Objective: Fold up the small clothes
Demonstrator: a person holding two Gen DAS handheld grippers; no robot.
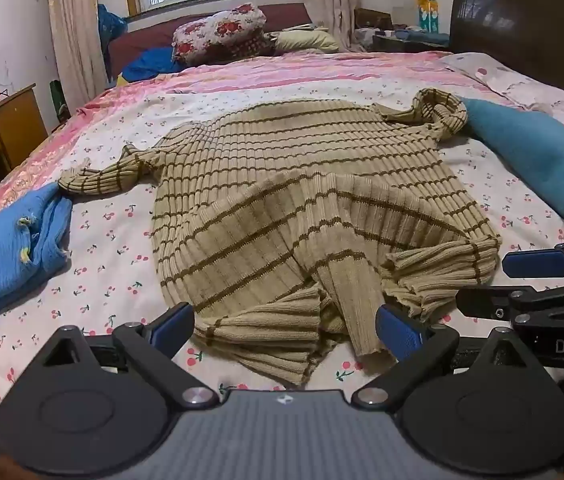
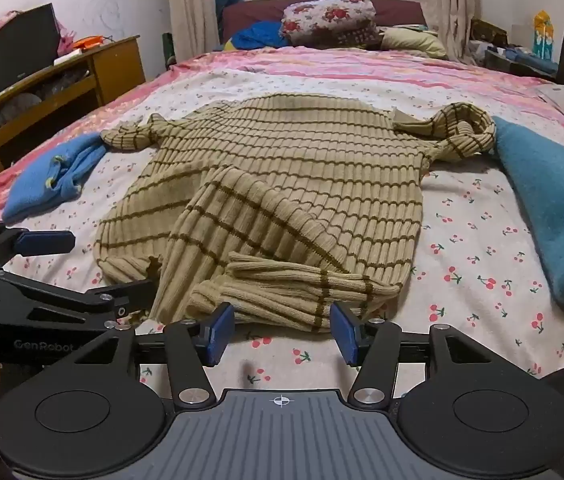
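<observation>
A tan ribbed sweater with brown stripes (image 1: pixel 306 184) (image 2: pixel 282 168) lies spread on the cherry-print bed sheet (image 1: pixel 114 256), one sleeve folded across its body and bunched at the near edge. My left gripper (image 1: pixel 286 328) is open wide over that near edge, with loose fabric between its blue pads (image 1: pixel 174 322) and nothing pinched. My right gripper (image 2: pixel 282 330) is open just short of the bunched cuff (image 2: pixel 302 292). Each gripper shows in the other's view, the right gripper (image 1: pixel 510 280) at the sweater's right corner and the left gripper (image 2: pixel 90 268) at its left.
A folded blue garment (image 1: pixel 14 256) (image 2: pixel 54 176) lies left of the sweater, touching its far sleeve. A teal blanket (image 1: pixel 538 160) (image 2: pixel 554 216) lies to the right. Pillows (image 1: pixel 222 32) are piled at the far end, a wooden desk (image 2: pixel 62 76) stands left, a dark headboard (image 1: pixel 522 20) right.
</observation>
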